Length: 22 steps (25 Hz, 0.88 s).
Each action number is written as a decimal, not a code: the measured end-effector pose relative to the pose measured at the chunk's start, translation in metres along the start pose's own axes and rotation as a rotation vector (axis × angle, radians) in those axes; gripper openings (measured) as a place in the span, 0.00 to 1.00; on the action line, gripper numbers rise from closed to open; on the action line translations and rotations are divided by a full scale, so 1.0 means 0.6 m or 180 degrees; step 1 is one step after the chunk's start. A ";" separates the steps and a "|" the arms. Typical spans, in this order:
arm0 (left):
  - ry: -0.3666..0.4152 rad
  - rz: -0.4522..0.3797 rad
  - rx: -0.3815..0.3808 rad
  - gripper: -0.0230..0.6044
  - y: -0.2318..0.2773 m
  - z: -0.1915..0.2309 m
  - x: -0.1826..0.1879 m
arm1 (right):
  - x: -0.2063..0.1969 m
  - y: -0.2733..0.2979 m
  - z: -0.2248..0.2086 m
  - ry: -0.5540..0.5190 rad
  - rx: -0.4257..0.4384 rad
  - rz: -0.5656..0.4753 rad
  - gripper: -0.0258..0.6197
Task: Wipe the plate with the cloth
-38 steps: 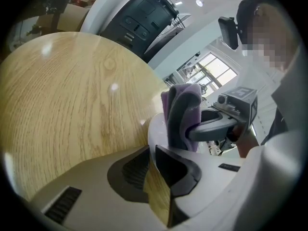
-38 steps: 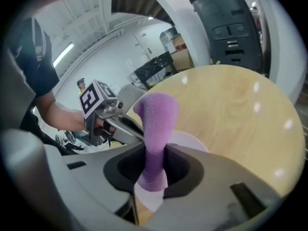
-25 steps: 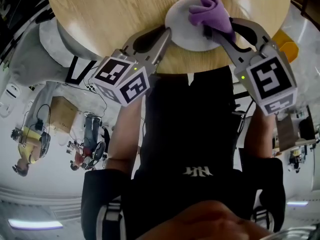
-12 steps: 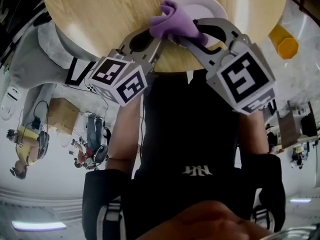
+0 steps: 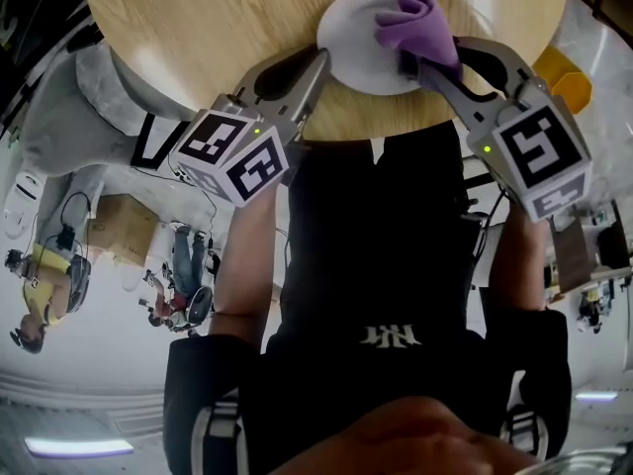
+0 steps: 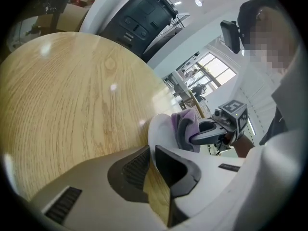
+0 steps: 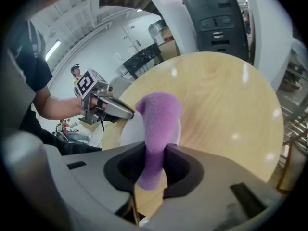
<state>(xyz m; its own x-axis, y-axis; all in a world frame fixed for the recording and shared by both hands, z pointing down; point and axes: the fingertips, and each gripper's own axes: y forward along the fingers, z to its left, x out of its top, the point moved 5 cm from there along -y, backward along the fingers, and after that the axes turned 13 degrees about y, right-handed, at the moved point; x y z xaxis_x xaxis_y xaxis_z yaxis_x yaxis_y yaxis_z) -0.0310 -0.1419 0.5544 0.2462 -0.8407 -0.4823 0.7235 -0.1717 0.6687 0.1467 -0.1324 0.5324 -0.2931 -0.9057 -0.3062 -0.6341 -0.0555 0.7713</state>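
A white plate [image 5: 351, 47] lies near the front edge of the round wooden table [image 5: 198, 28]. My left gripper [image 5: 322, 65] is shut on the plate's near left rim; in the left gripper view the plate's edge [image 6: 159, 129] runs down between the jaws of that gripper [image 6: 152, 150]. A bunched purple cloth [image 5: 415, 18] rests on the plate's right part, with my right gripper [image 5: 410, 62] shut on it. In the right gripper view the cloth [image 7: 159, 119] stands up from that gripper [image 7: 154, 150], over the plate [image 7: 130, 129], and the left gripper [image 7: 113, 109] holds the far rim.
The table edge runs just below the plate. A yellow object [image 5: 566, 72] sits off the table to the right. A big black machine [image 6: 137, 13] stands beyond the table's far side. Bare wood [image 6: 72, 90] stretches to the left of the plate.
Half a second ago the right gripper had carried the cloth to the plate's left side; it is now back on the right. The left gripper has kept its hold.
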 end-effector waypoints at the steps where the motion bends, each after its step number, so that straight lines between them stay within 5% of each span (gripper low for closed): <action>1: 0.0006 0.0005 -0.0007 0.10 0.000 0.000 -0.001 | -0.005 -0.014 -0.011 0.0013 -0.0076 0.0008 0.19; 6: -0.0004 -0.0045 0.0026 0.10 -0.002 0.000 0.002 | -0.004 -0.031 0.000 -0.0204 -0.0271 0.0128 0.18; 14: -0.0002 -0.0067 0.0094 0.10 0.000 -0.006 0.003 | 0.024 0.076 0.091 0.0012 0.0651 -0.0014 0.18; 22: 0.0040 -0.0027 0.0074 0.10 -0.003 -0.005 -0.001 | -0.002 0.037 0.043 -0.0081 0.0231 0.0062 0.19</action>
<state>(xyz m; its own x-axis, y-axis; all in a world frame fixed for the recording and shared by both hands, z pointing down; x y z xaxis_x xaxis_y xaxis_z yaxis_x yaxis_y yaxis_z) -0.0306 -0.1394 0.5517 0.2483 -0.8326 -0.4951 0.7105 -0.1909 0.6773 0.1144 -0.1218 0.5353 -0.3234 -0.8954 -0.3063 -0.6781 -0.0065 0.7350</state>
